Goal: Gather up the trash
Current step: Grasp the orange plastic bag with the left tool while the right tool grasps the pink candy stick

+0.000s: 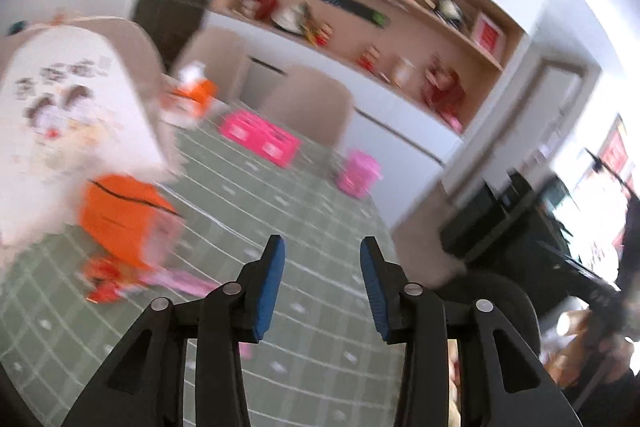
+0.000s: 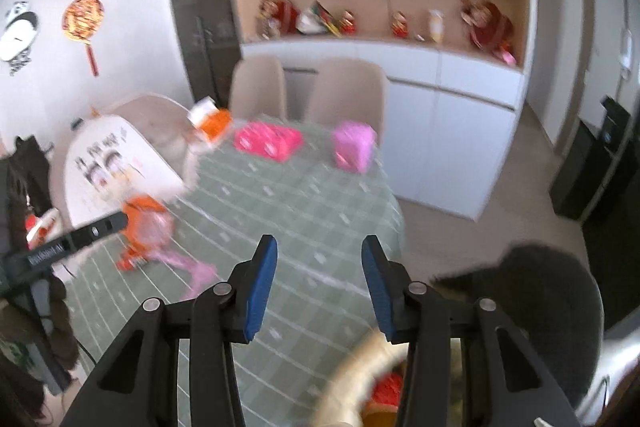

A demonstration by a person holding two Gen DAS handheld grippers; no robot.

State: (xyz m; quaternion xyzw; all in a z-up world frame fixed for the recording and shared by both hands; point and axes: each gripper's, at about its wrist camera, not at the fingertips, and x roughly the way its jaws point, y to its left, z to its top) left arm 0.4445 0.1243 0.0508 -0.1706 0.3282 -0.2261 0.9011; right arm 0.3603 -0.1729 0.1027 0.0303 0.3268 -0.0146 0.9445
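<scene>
- Across the lower half of both views, a table [image 2: 304, 203] covered with a green checked cloth is seen; every place below is given relative to it.
- Beyond its far edge, a wall cabinet [image 2: 400, 11] with open shelves of blurred ornaments is shown, and two beige chairs [image 2: 344, 91] are pushed against that far side.
- At its left edge, a white rounded chair back [image 1: 60, 115] with printed cartoon faces is visible.
- On its far side, a bright pink box [image 2: 266, 141] is placed, with a paler pink container [image 2: 354, 145] just beside it toward the right corner and an orange-and-white carton [image 2: 210, 123] toward the left corner.
- On its left part, an orange wrapper [image 1: 120, 219] is found, with crumpled red and pink trash [image 1: 148, 279] lying just in front of it on the cloth; the motion blur leaves finer detail unreadable.
- Off its near right corner, a pale round bin rim [image 2: 360, 367] with something red inside is glimpsed.
- Above its near middle, the left gripper [image 1: 322, 267] is held with its blue pads [image 1: 272, 287] spread wide and nothing between them.
- Above its near right part, the right gripper [image 2: 318, 267] is likewise held wide apart and unloaded.
</scene>
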